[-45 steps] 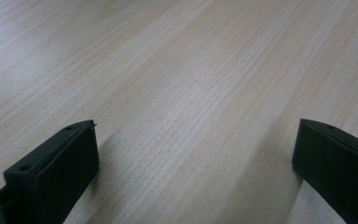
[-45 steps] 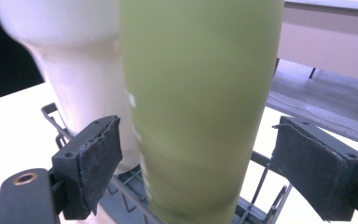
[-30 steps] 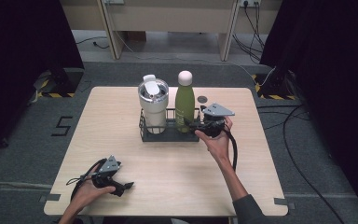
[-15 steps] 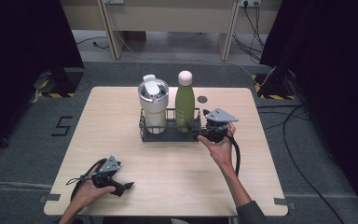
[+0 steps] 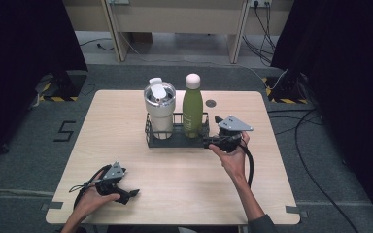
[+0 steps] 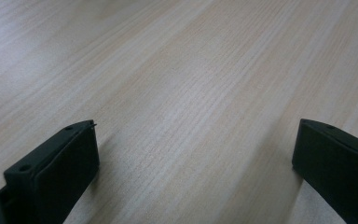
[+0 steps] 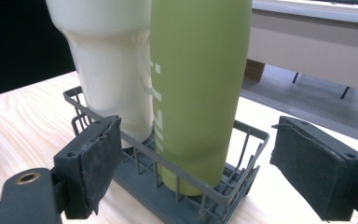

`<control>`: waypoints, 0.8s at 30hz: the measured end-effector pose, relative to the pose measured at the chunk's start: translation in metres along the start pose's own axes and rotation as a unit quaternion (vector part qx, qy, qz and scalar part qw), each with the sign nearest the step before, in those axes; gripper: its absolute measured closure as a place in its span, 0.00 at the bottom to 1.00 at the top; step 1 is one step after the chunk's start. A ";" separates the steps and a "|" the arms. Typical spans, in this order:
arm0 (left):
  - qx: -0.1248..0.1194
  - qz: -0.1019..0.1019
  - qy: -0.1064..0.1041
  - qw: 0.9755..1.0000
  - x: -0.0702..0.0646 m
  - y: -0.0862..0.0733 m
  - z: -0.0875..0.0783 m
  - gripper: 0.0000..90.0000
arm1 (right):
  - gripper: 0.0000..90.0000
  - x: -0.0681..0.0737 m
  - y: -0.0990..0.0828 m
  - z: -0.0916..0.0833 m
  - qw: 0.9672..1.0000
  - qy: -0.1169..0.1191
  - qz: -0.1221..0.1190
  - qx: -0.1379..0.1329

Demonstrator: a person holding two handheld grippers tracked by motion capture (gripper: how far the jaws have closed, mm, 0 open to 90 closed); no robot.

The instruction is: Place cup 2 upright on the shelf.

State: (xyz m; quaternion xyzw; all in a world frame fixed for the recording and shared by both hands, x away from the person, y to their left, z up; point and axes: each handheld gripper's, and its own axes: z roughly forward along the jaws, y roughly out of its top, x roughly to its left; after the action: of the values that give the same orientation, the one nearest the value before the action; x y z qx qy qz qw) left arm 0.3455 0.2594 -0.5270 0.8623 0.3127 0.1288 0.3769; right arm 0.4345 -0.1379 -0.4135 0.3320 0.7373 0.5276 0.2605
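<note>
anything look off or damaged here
One thing: the pad on the right gripper looks frayed, its left pad ragged and peeling along the edge. The green bottle and white tumbler stand upright in the wire rack.

On the table (image 5: 126,121) a rack (image 5: 175,140) sits a little past centre, toward twelve o'clock. In it stand a tumbler (image 5: 159,104) at the nine o'clock end and a bottle (image 5: 192,104) at the three o'clock end, close side by side. My right gripper (image 5: 208,142) is just at three o'clock of the rack. My left gripper (image 5: 132,193) rests near the table's six o'clock edge, at seven o'clock of the rack, well apart.
</note>
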 end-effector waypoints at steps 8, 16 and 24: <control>0.000 0.000 0.000 1.000 0.000 0.000 0.000 0.00 | 0.18 0.003 -0.007 -0.007 1.000 0.002 0.006 -0.002; 0.000 -0.001 0.001 1.000 0.000 0.000 0.000 0.00 | 0.17 0.012 -0.016 -0.015 1.000 0.004 0.007 -0.004; 0.000 -0.001 0.001 1.000 0.000 0.000 0.000 0.00 | 0.17 0.016 -0.022 -0.019 1.000 0.009 0.006 -0.001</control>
State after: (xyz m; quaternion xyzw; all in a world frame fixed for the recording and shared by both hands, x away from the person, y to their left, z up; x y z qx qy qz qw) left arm 0.3452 0.2593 -0.5270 0.8617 0.3140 0.1292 0.3769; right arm 0.4053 -0.1416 -0.4291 0.3318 0.7371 0.5326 0.2509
